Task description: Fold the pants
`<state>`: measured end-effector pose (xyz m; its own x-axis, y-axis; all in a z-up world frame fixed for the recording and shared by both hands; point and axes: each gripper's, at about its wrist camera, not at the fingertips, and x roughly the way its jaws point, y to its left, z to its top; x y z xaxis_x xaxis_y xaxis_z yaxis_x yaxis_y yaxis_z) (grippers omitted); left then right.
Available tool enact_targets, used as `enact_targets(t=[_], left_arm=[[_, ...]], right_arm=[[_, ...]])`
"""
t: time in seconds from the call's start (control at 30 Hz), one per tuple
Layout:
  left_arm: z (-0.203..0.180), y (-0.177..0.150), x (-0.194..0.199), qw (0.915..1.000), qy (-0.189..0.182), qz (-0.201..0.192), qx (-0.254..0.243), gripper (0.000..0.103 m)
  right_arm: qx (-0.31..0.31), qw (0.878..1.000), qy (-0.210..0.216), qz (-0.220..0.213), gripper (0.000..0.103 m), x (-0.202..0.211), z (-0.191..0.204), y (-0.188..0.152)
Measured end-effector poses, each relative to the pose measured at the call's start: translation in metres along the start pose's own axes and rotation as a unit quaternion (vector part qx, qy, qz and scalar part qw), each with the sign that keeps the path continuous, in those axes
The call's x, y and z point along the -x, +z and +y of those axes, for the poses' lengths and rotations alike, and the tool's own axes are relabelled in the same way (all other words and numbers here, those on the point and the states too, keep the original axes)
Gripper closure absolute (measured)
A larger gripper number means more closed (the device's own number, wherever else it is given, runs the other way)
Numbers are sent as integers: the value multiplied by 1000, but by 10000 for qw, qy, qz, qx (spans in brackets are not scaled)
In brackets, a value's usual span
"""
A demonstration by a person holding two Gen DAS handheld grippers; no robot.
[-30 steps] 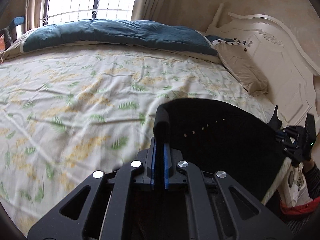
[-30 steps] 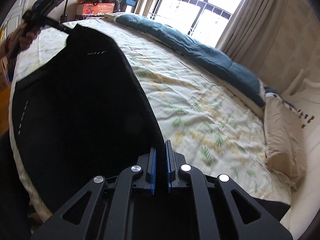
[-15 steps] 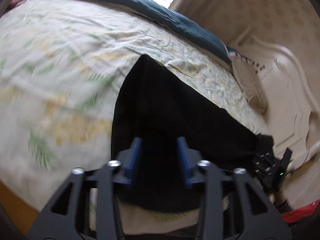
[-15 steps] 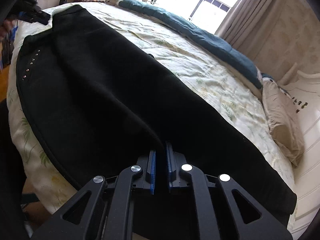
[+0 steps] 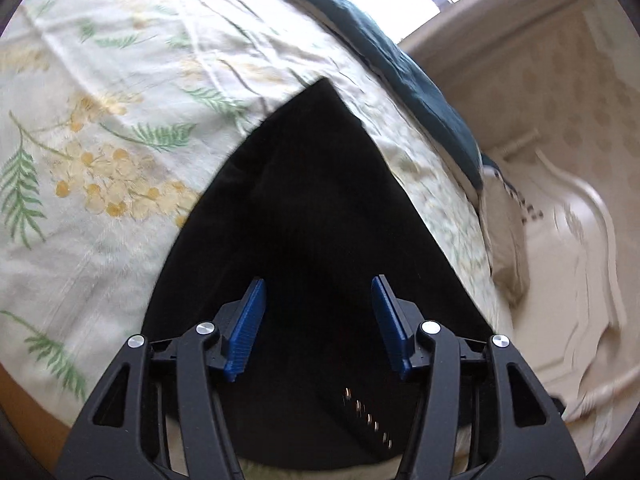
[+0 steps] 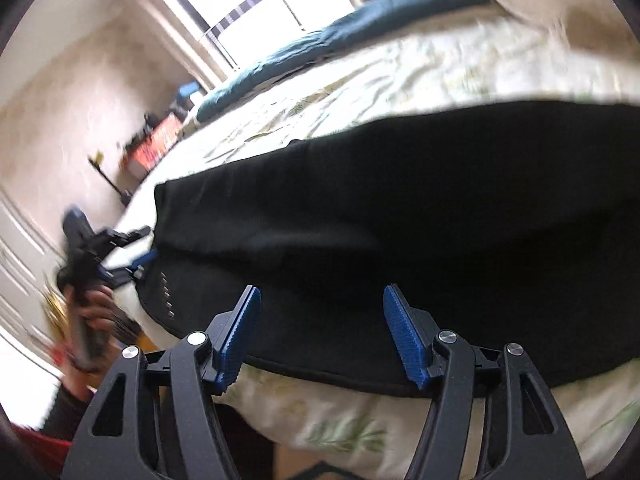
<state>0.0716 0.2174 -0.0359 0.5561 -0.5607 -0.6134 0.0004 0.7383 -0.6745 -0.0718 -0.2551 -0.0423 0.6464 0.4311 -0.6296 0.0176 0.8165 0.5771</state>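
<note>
Left wrist: left gripper now spread wide, pants released flat on bedsheet; right gripper likewise unclamped.

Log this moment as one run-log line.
phase: pants laid out | left gripper: open | right gripper: open | black pants: flat on bed, unheld

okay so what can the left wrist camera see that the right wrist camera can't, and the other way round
Only the left wrist view shows the white headboard and the left gripper from behind, jaws open over the pants. Only the right wrist view shows the person's left hand gripping that tool beside the pants' studded end, the red box by the far wall, and the right gripper, also open. Both show the black pants flat on the floral bedsheet, the teal quilt and the window.
</note>
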Motion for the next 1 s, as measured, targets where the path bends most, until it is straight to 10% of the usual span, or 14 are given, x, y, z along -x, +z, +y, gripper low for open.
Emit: enact_targets(t=[0.37, 0.43, 0.6, 1.0], left_arm=[[-3, 14, -18, 9986, 80, -429, 283, 50], [-3, 14, -20, 9980, 269, -426, 381, 64], [6, 17, -18, 9969, 213, -246, 714, 82], [-17, 10, -18, 9996, 208, 168, 63, 96]], right_arm=[[-1595, 9820, 915, -424, 33, -26, -11, 13], [-1666, 9807, 880, -517, 34, -30, -8, 14], [-1827, 9803, 663, -345, 87, -48, -12, 16], [-1854, 9795, 723, -328, 90, -47, -12, 9]])
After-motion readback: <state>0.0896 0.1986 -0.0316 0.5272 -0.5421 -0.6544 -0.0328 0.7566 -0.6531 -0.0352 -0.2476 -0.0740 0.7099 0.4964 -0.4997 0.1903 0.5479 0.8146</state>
